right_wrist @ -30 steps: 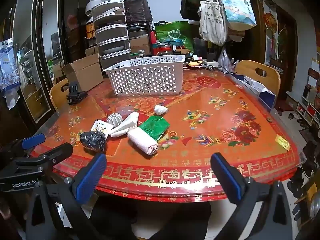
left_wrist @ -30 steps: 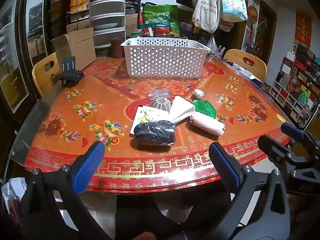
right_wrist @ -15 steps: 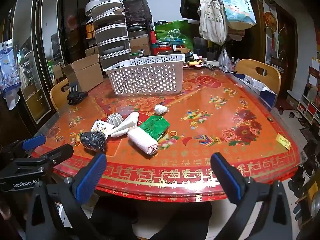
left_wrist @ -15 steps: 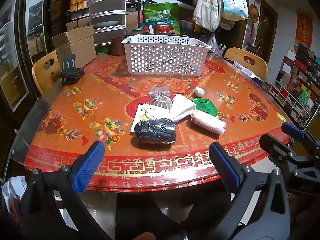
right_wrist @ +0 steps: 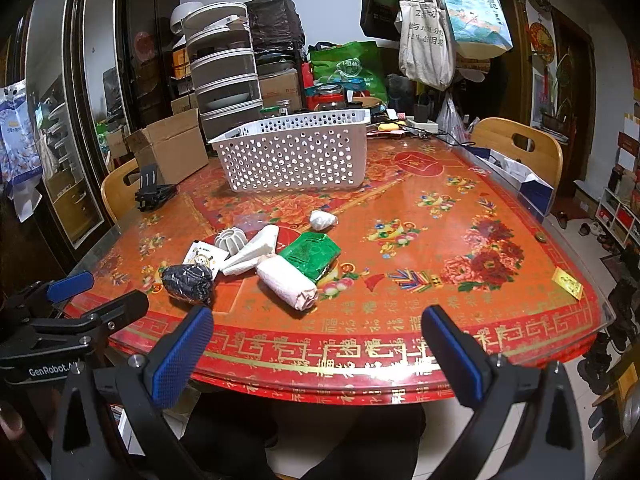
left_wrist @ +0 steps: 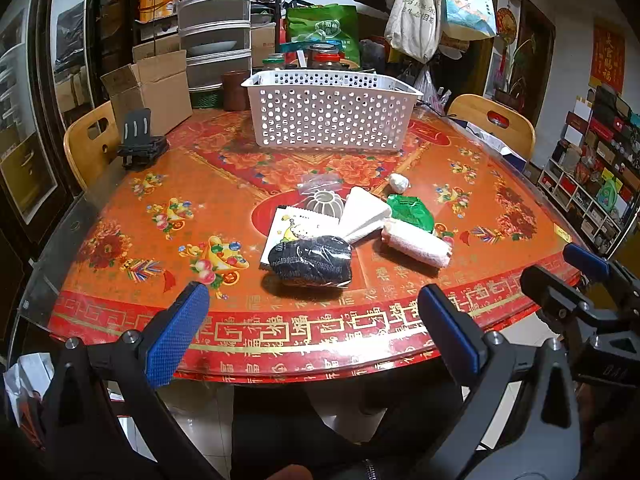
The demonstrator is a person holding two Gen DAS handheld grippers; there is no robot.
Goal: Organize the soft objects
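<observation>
Both tongs, left tongs (left_wrist: 312,312) and right tongs (right_wrist: 316,336), are hovering apart and empty. Reaching for the wrapped dark bundle (left_wrist: 310,260), they are risking slipping on its film or dragging the card (left_wrist: 294,228) underneath.

Counter (left_wrist: 120,216): glossy, glass-topped. Basket (left_wrist: 332,120): perforated white plastic. Dark bundle (left_wrist: 310,260): shiny film wrap. Chairs (left_wrist: 90,142): wood.

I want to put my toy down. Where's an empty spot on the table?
The right side of the table is bare, between the green packet and the wooden chair. The left side, before the black stand, is bare too. The middle pile by the pink roll is crowded.
</observation>
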